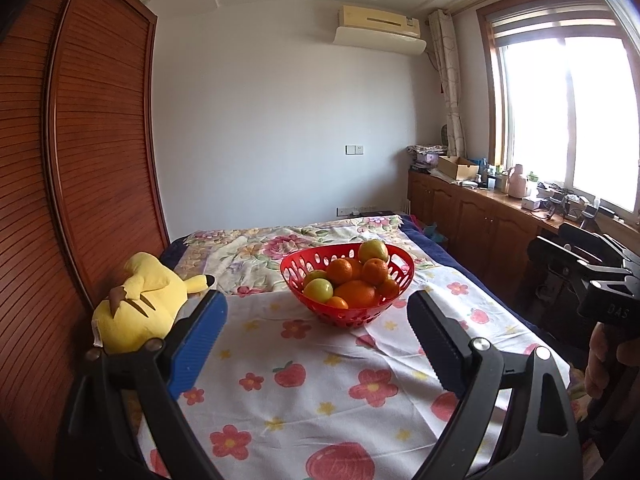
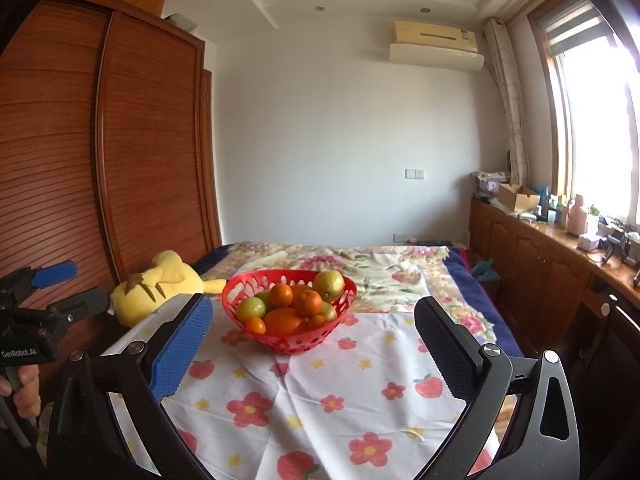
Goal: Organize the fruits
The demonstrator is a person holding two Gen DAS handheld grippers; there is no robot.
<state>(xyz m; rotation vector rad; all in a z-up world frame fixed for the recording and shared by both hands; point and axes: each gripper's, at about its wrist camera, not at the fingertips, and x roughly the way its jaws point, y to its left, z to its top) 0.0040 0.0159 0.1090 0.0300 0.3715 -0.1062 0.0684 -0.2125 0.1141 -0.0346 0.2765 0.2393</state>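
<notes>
so your left gripper [image 1: 318, 312] is spread wide, blue pads far apart, with nothing between them but air. same story on the right gripper [image 2: 310, 322]: jaws wide open, nothing held. both hang above the near end of the bed, pointing slightly down toward the red basket [image 1: 346, 315], and neither one touches it.

the basket sits about mid-bed on the white cloth with red flowers and strawberries [image 1: 320, 392]. it's full: a big orange [image 1: 355, 293] at the front, smaller oranges piled around and behind it, a green-yellow apple [image 1: 319, 290] on the basket's left side and another apple [image 1: 373, 251] perched on top at the back rim. there might be one more green fruit tucked behind the front apple, but it's mostly hidden so i can't say for sure. all the fruit i can see is inside the basket.

a yellow plush toy [image 1: 138, 300] lies face down at the left edge of the bed, right against the wooden wardrobe [image 1: 80, 140], well left of the basket. from the left wrist view your left finger overlaps it in the picture.

beyond the white cloth there's a floral bedspread [image 1: 256, 248] running to the far wall. along the right side a wooden counter [image 1: 480, 208] under the window is crowded with boxes and bottles.
</notes>
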